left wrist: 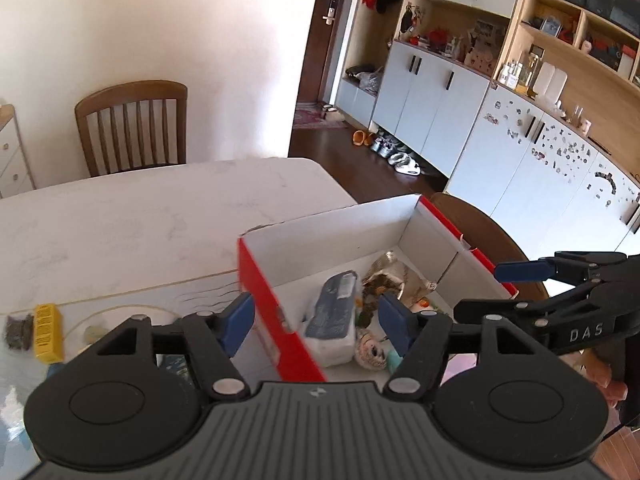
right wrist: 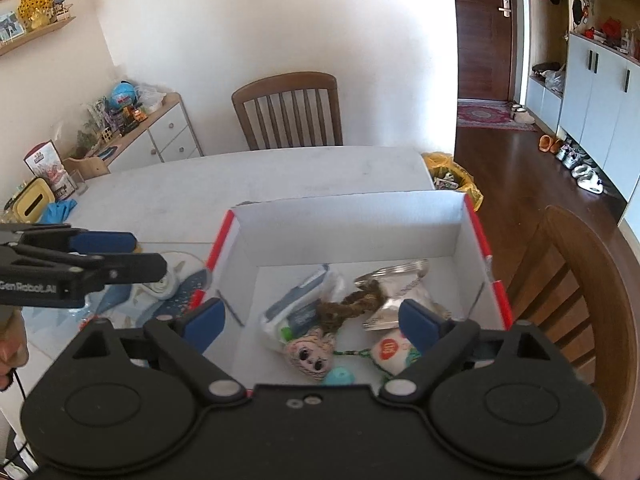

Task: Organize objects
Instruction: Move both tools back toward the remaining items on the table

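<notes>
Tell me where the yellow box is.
In the left wrist view, the yellow box lies on the table at far left, outside the red-and-white box.

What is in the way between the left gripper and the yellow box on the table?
Nothing visible blocks it. The yellow box lies on the table, left of the red box, with open space above. The left gripper is open and holds nothing.

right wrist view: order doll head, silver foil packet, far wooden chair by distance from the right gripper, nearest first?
From the right gripper:
1. doll head, in the box just below the open jaws, nearest.
2. silver foil packet, deeper in the box, toward its right wall.
3. wooden chair, beyond the table's far edge, against the wall.
</notes>
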The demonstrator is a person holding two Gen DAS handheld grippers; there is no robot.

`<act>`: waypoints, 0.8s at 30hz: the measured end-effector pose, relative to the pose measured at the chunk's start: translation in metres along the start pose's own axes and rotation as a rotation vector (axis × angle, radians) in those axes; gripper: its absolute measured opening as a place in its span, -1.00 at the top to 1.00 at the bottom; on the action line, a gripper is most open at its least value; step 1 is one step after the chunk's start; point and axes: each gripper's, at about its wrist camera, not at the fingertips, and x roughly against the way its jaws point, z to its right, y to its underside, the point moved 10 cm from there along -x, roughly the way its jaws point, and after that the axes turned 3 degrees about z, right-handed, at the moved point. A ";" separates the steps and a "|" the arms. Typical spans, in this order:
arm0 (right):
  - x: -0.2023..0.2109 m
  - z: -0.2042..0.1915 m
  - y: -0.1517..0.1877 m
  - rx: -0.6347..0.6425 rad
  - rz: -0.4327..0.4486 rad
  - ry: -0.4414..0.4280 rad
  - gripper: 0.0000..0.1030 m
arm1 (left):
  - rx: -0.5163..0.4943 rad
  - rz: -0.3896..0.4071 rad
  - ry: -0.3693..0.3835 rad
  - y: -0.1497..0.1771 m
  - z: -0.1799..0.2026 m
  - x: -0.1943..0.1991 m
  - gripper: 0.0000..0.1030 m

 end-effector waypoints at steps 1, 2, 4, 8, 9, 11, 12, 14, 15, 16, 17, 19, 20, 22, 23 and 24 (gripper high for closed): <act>0.001 -0.004 0.000 -0.002 0.003 -0.002 -0.81 | 0.003 0.001 -0.001 0.002 -0.004 0.004 -0.35; 0.002 -0.008 -0.001 -0.005 0.006 -0.004 -0.81 | 0.006 0.003 -0.004 0.004 -0.009 0.008 -0.41; 0.003 -0.018 -0.002 -0.006 0.012 -0.008 -0.81 | 0.012 0.009 -0.014 0.008 -0.020 0.016 -0.51; 0.004 -0.039 -0.005 -0.001 0.030 -0.011 -0.81 | 0.014 0.030 -0.031 0.014 -0.040 0.034 -0.61; 0.004 -0.045 -0.005 -0.004 0.032 -0.017 -0.81 | 0.012 0.037 -0.032 0.015 -0.045 0.038 -0.62; 0.002 -0.055 -0.006 -0.009 0.033 -0.023 -0.81 | 0.011 0.040 -0.040 0.019 -0.056 0.045 -0.67; 0.000 -0.061 -0.007 -0.010 0.032 -0.023 -0.81 | 0.014 0.036 -0.042 0.021 -0.062 0.047 -0.67; -0.003 -0.072 -0.006 -0.005 0.030 -0.029 -0.81 | 0.020 0.021 -0.039 0.030 -0.075 0.052 -0.71; -0.005 -0.079 -0.006 0.000 0.028 -0.035 -0.81 | 0.022 0.011 -0.039 0.035 -0.081 0.054 -0.74; -0.006 -0.085 -0.005 0.003 0.026 -0.037 -0.81 | 0.027 0.003 -0.040 0.040 -0.088 0.056 -0.82; -0.008 -0.091 -0.005 0.008 0.024 -0.039 -0.81 | 0.032 0.001 -0.044 0.045 -0.096 0.059 -0.91; -0.013 -0.103 -0.003 0.017 0.021 -0.042 -0.81 | 0.031 0.002 -0.049 0.051 -0.107 0.063 -0.99; -0.015 -0.108 -0.003 0.020 0.019 -0.045 -0.81 | 0.029 0.005 -0.054 0.055 -0.114 0.067 -0.99; -0.018 -0.118 -0.002 0.029 0.016 -0.049 -0.81 | 0.034 0.011 -0.060 0.062 -0.127 0.072 -1.00; -0.021 -0.124 -0.001 0.035 0.016 -0.051 -0.81 | 0.040 0.015 -0.064 0.064 -0.134 0.075 -1.00; -0.023 -0.129 0.000 0.039 0.014 -0.052 -0.81 | 0.049 0.019 -0.068 0.066 -0.141 0.077 -1.00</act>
